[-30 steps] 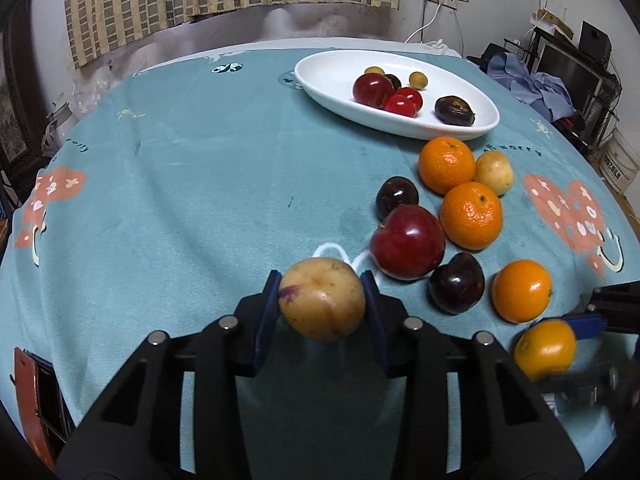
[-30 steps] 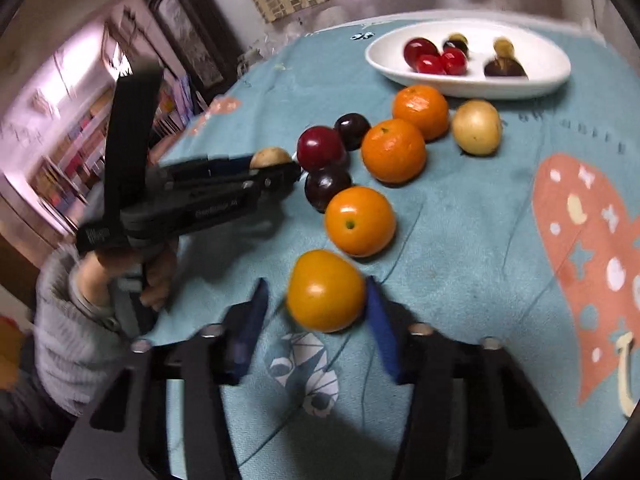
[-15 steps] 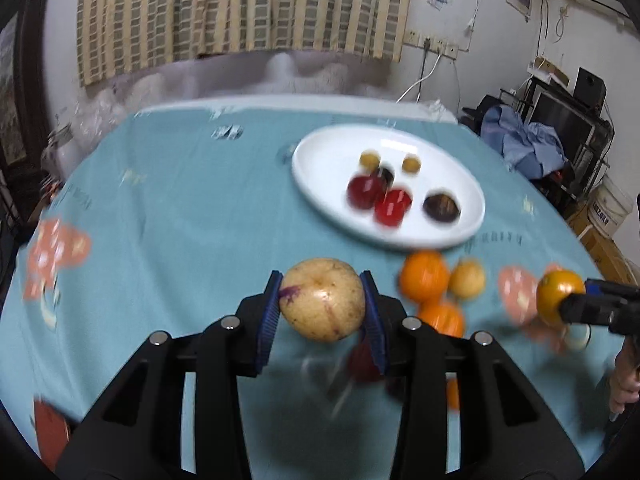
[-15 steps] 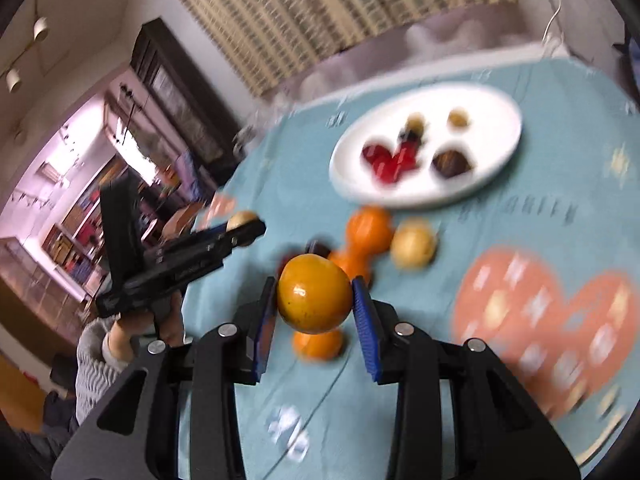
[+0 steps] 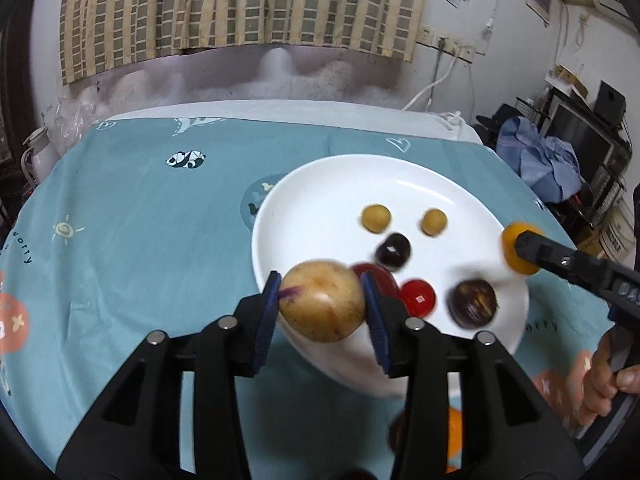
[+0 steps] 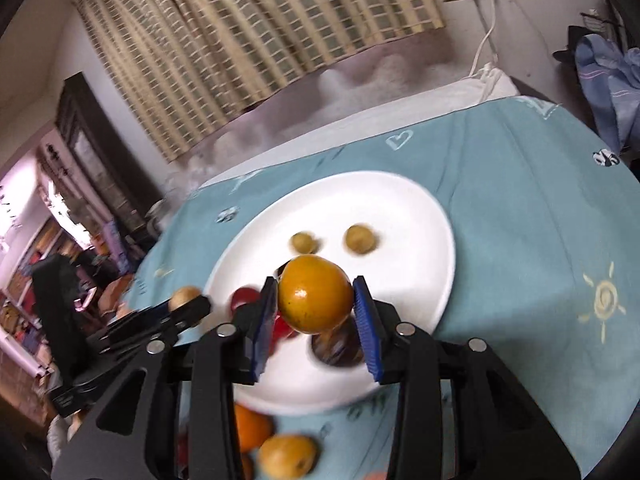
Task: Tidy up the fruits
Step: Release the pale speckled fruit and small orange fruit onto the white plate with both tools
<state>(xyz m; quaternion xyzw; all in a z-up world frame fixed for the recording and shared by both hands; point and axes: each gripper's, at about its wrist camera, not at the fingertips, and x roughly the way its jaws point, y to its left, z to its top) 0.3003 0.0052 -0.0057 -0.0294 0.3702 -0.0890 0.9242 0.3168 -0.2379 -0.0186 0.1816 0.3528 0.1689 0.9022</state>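
The left gripper (image 5: 322,307) is clamped on a yellowish fruit with a purple streak (image 5: 322,306), both blue pads pressed against its sides, and it hangs over the near-left rim of the white plate (image 5: 320,200). The right gripper (image 6: 315,299) has its fingers closed around an orange fruit (image 6: 315,298), held above the middle of that same plate (image 6: 412,232).

On the plate I can see 2 small yellow-green fruits (image 5: 375,218) side by side toward the far side, a dark plum (image 5: 393,251) just nearer than them, a glossy red fruit (image 5: 418,298) and a dark mottled fruit (image 5: 473,304) toward the near rim. Another red fruit (image 5: 376,276) sits partly hidden behind the left gripper's right finger.

The plate rests on a table under a teal tablecloth (image 5: 140,220) with cartoon prints. Off the plate's near edge, a mandarin (image 6: 250,428) and a yellow fruit (image 6: 287,456) lie on the cloth, blurred. A checked curtain (image 5: 240,4) hangs on the wall beyond the table's far edge.
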